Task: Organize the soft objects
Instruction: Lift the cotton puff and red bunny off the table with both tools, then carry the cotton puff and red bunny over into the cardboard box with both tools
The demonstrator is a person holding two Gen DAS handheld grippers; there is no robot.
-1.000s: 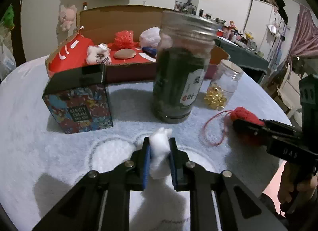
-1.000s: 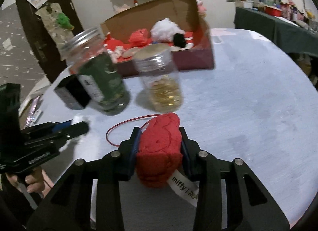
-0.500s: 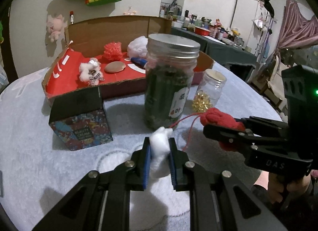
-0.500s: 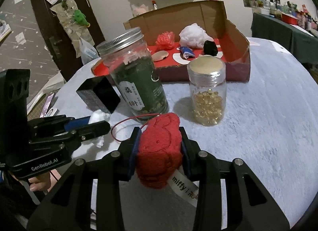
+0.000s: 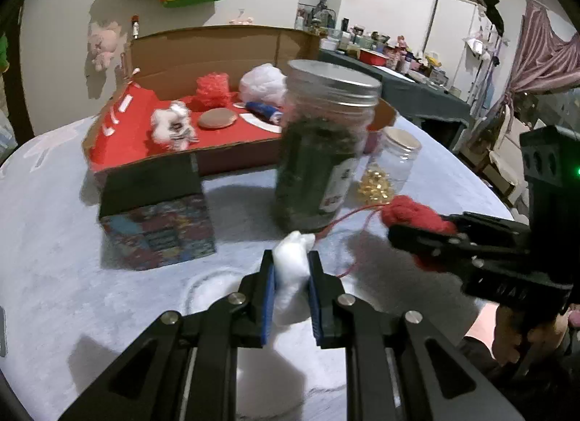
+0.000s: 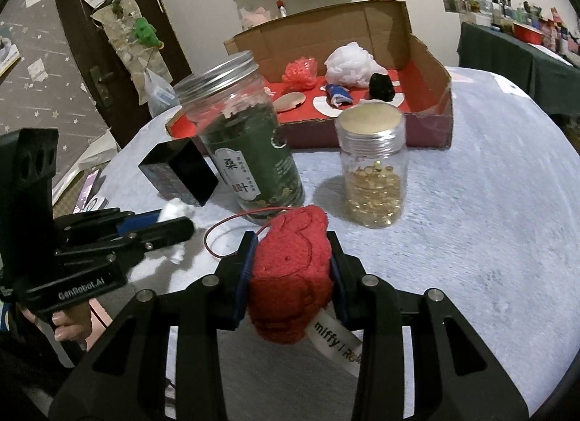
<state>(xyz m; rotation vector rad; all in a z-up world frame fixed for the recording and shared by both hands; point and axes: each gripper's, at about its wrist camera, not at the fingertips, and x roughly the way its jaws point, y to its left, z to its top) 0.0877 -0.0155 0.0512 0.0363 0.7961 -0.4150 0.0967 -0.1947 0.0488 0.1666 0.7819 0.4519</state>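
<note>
My left gripper [image 5: 290, 268] is shut on a small white fluffy toy [image 5: 290, 261], held above the table. My right gripper [image 6: 290, 254] is shut on a red plush toy [image 6: 290, 276] with a white label and a thin red cord [image 6: 232, 219]. Each gripper shows in the other's view: the right one with the red toy [image 5: 417, 214] at the right, the left one with the white toy [image 6: 174, 209] at the left. An open cardboard box with a red floor [image 6: 431, 69] stands at the back, holding a white puff [image 6: 348, 62], a red puff [image 6: 301, 71] and other small items.
A tall jar of dark leaves [image 6: 246, 152] and a small jar of golden capsules [image 6: 373, 174] stand between me and the box. A dark patterned carton [image 5: 159, 228] sits left of the tall jar. The round table has a pale fuzzy cover [image 6: 489, 221].
Both grippers have risen off the table with their toys and moved forward toward the jars. The red cord now hangs in the air.
</note>
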